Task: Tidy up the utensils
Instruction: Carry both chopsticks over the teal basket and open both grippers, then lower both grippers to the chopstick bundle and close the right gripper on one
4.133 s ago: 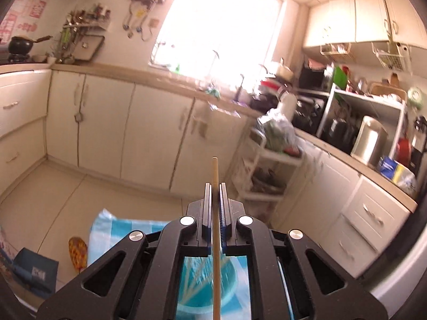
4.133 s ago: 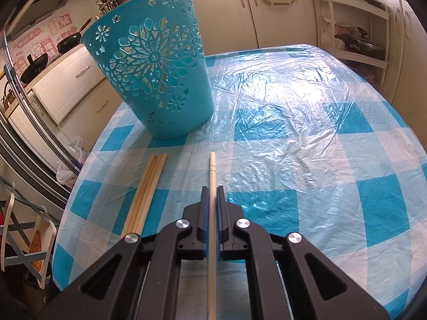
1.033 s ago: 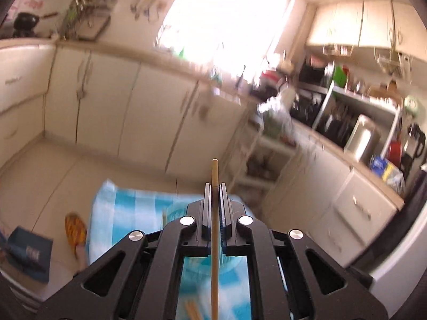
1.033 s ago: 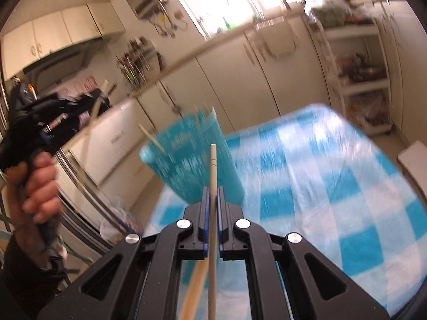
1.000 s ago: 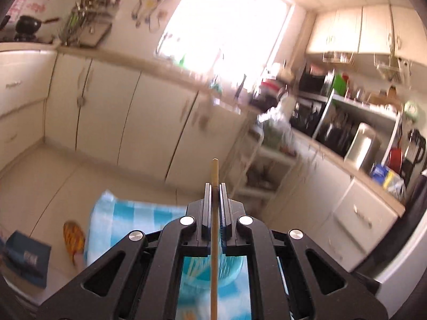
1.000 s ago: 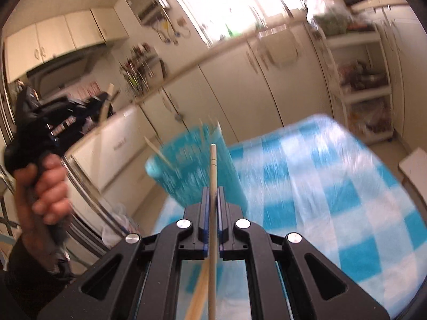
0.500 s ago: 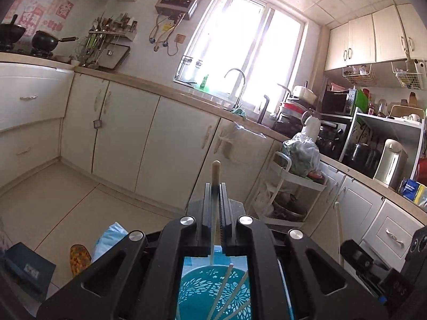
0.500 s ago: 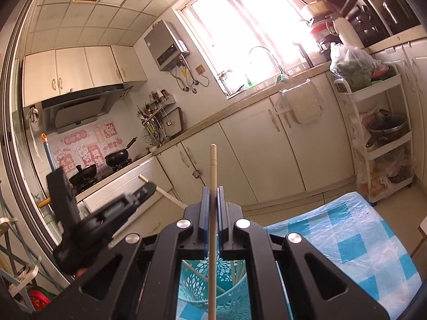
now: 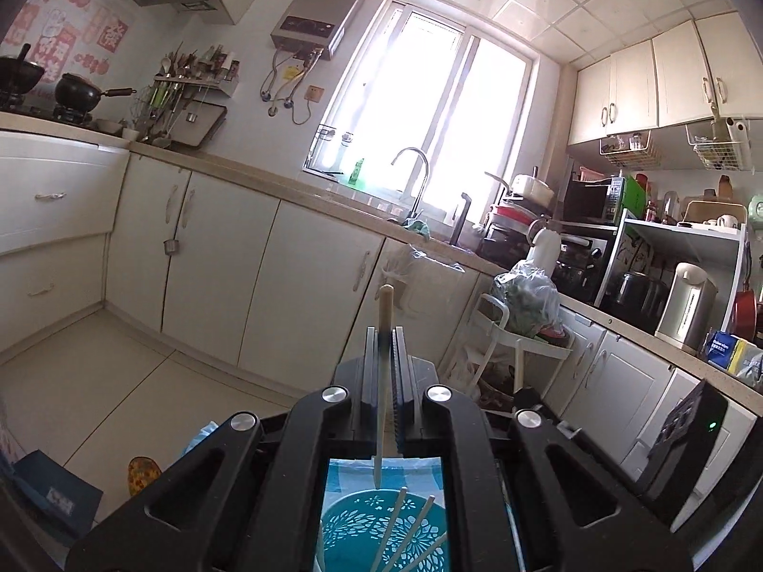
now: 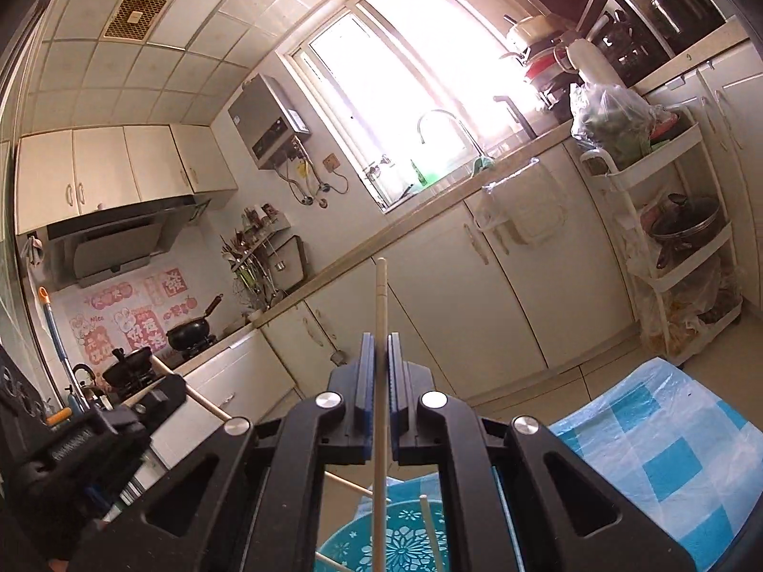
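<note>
A teal cut-out basket (image 9: 362, 529) stands on the blue-checked tablecloth (image 10: 667, 453) right below both grippers, with several wooden chopsticks (image 9: 393, 524) leaning inside. My left gripper (image 9: 381, 333) is shut on a pale chopstick (image 9: 383, 381) whose lower tip hangs just above the basket's rim. My right gripper (image 10: 380, 338) is shut on another chopstick (image 10: 380, 405) that runs down over the basket (image 10: 405, 538). In the right wrist view the left gripper (image 10: 157, 395) shows at the left, its chopstick slanting toward the basket.
White kitchen cabinets (image 9: 214, 257) and a counter with a sink run along the far wall. A white trolley rack (image 10: 667, 248) with pots stands beyond the table's far end. On the floor to the left lie a blue box (image 9: 52, 495) and a slipper (image 9: 143, 476).
Both views have swung up from the table to the kitchen wall. The right gripper has risen with its chopstick to above the basket. The left gripper shifted slightly and still holds its chopstick over the basket.
</note>
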`<control>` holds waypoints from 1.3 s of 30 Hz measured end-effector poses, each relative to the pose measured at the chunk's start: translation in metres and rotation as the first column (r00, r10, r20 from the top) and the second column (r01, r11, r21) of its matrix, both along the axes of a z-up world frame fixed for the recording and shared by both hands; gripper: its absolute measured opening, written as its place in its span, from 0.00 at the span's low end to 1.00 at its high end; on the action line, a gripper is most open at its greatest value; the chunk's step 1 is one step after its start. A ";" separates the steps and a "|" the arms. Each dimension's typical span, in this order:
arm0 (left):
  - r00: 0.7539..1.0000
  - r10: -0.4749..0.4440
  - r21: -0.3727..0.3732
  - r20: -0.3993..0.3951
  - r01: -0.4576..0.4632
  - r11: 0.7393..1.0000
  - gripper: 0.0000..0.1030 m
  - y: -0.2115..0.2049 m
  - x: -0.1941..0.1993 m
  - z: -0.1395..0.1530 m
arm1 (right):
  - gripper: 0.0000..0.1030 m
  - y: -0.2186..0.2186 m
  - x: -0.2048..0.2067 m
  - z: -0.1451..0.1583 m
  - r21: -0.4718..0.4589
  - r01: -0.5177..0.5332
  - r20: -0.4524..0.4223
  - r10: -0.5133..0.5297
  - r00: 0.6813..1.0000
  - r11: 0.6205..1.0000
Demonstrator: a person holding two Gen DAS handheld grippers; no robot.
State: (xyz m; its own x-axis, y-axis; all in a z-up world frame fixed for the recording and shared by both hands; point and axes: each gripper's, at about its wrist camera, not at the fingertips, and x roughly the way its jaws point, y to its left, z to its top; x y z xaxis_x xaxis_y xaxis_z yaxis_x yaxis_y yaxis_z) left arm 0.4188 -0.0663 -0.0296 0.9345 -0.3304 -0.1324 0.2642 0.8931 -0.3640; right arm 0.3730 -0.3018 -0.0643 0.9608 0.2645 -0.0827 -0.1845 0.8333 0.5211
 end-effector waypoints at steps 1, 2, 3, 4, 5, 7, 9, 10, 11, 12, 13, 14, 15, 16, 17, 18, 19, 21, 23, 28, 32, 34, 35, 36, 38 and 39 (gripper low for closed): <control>1.000 -0.003 0.000 0.001 0.003 1.000 0.05 0.000 -0.001 0.000 | 0.06 0.000 0.002 -0.005 -0.004 0.004 -0.012 -0.004 1.000 1.000; 1.000 -0.004 0.000 0.003 0.004 1.000 0.05 0.000 -0.003 0.001 | 0.06 0.000 0.003 -0.011 -0.010 0.008 -0.028 -0.008 1.000 1.000; 1.000 -0.006 0.004 0.004 0.006 1.000 0.05 -0.001 -0.003 0.001 | 0.06 0.001 0.005 -0.015 -0.015 0.008 -0.041 -0.009 0.999 1.000; 1.000 -0.008 0.006 0.005 0.008 1.000 0.05 -0.002 -0.004 0.001 | 0.06 0.001 0.005 -0.021 -0.019 0.010 -0.054 -0.011 0.998 1.000; 1.000 -0.010 0.012 0.003 0.010 1.000 0.05 -0.003 -0.005 -0.001 | 0.06 0.001 0.006 -0.024 -0.025 0.010 -0.063 -0.011 0.998 1.000; 1.000 -0.017 0.030 -0.014 0.018 0.999 0.05 -0.006 -0.004 -0.007 | 0.06 0.002 0.005 -0.030 -0.035 0.004 -0.076 -0.006 0.997 0.999; 0.999 -0.020 0.067 -0.046 0.023 0.997 0.05 -0.012 -0.002 -0.019 | 0.15 0.003 0.001 -0.034 -0.059 0.000 -0.080 -0.004 0.997 0.998; 0.998 -0.022 0.081 -0.063 0.028 0.996 0.05 -0.014 0.000 -0.025 | 0.18 0.003 0.000 -0.036 -0.062 -0.002 -0.080 -0.003 0.997 0.998; 0.995 -0.026 0.110 -0.098 0.037 0.993 0.05 -0.019 0.003 -0.036 | 0.21 0.002 -0.002 -0.037 -0.062 -0.007 -0.083 0.002 0.997 0.998; 0.992 -0.027 0.133 -0.124 0.044 0.990 0.05 -0.023 0.005 -0.044 | 0.22 0.001 -0.005 -0.037 -0.066 -0.011 -0.086 0.005 0.996 0.998; 0.988 -0.024 0.160 -0.156 0.049 0.986 0.05 -0.027 0.008 -0.055 | 0.22 0.001 -0.007 -0.037 -0.072 -0.014 -0.086 0.008 0.996 0.997; 0.982 -0.023 0.182 -0.188 0.058 0.982 0.05 -0.031 0.010 -0.064 | 0.23 -0.001 -0.012 -0.036 -0.074 -0.017 -0.085 0.011 0.996 0.997; 0.975 -0.028 0.200 -0.220 0.073 0.977 0.06 -0.033 0.013 -0.072 | 0.25 -0.003 -0.018 -0.034 -0.078 -0.018 -0.082 0.012 0.997 0.997; 0.970 -0.025 0.214 -0.241 0.079 0.974 0.08 -0.034 0.013 -0.078 | 0.27 -0.004 -0.024 -0.033 -0.084 -0.017 -0.080 0.011 0.997 0.996; 0.965 -0.014 0.229 -0.261 0.076 0.970 0.14 -0.035 0.013 -0.085 | 0.30 -0.006 -0.031 -0.032 -0.090 -0.016 -0.081 0.008 0.997 0.996; 0.963 -0.002 0.244 -0.271 0.070 0.967 0.25 -0.035 0.011 -0.089 | 0.33 -0.008 -0.040 -0.032 -0.096 -0.018 -0.082 0.010 0.997 0.995; 0.960 -0.004 0.246 -0.280 0.076 0.966 0.30 -0.034 0.008 -0.091 | 0.34 -0.008 -0.047 -0.033 -0.104 -0.019 -0.088 0.010 0.996 0.994; 0.960 0.006 0.259 -0.281 0.070 0.963 0.41 -0.034 -0.003 -0.094 | 0.36 -0.010 -0.060 -0.037 -0.125 -0.022 -0.116 0.007 0.993 0.992; 0.962 0.017 0.281 -0.272 0.063 0.958 0.48 -0.035 -0.013 -0.094 | 0.37 -0.012 -0.074 -0.047 -0.132 -0.039 -0.162 0.017 0.987 0.990; 0.965 0.031 0.282 -0.260 0.046 0.958 0.60 -0.032 -0.034 -0.089 | 0.38 -0.006 -0.097 -0.077 -0.158 -0.095 -0.285 0.046 0.957 0.983; 0.968 0.031 0.283 -0.248 0.042 0.958 0.64 -0.029 -0.044 -0.083 | 0.38 0.003 -0.103 -0.097 -0.178 -0.147 -0.365 0.073 0.928 0.973; 0.969 0.035 0.282 -0.244 0.037 0.959 0.66 -0.026 -0.048 -0.080 | 0.38 0.008 -0.103 -0.105 -0.185 -0.178 -0.404 0.091 0.910 0.967; 0.970 0.037 0.282 -0.240 0.033 0.959 0.67 -0.025 -0.052 -0.079 | 0.38 0.011 -0.105 -0.109 -0.189 -0.191 -0.418 0.097 0.903 0.963; 0.971 0.038 0.283 -0.238 0.031 0.959 0.69 -0.024 -0.054 -0.077 | 0.38 0.015 -0.105 -0.113 -0.198 -0.212 -0.440 0.106 0.892 0.957; 0.971 0.046 0.289 -0.236 0.025 0.957 0.71 -0.021 -0.059 -0.076 | 0.37 0.023 -0.107 -0.124 -0.212 -0.243 -0.476 0.117 0.872 0.946; 0.970 0.048 0.292 -0.239 0.025 0.956 0.72 -0.020 -0.061 -0.076 | 0.35 0.027 -0.108 -0.129 -0.220 -0.257 -0.494 0.120 0.861 0.941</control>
State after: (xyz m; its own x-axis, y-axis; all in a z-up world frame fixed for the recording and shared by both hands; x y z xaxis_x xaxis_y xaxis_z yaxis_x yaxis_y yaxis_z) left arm 0.3575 -0.0866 -0.1061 0.8661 -0.2332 -0.4421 0.1906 0.9718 -0.1392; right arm 0.2652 -0.2750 -0.1936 0.7231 0.3381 -0.6023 -0.1446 0.9268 0.3466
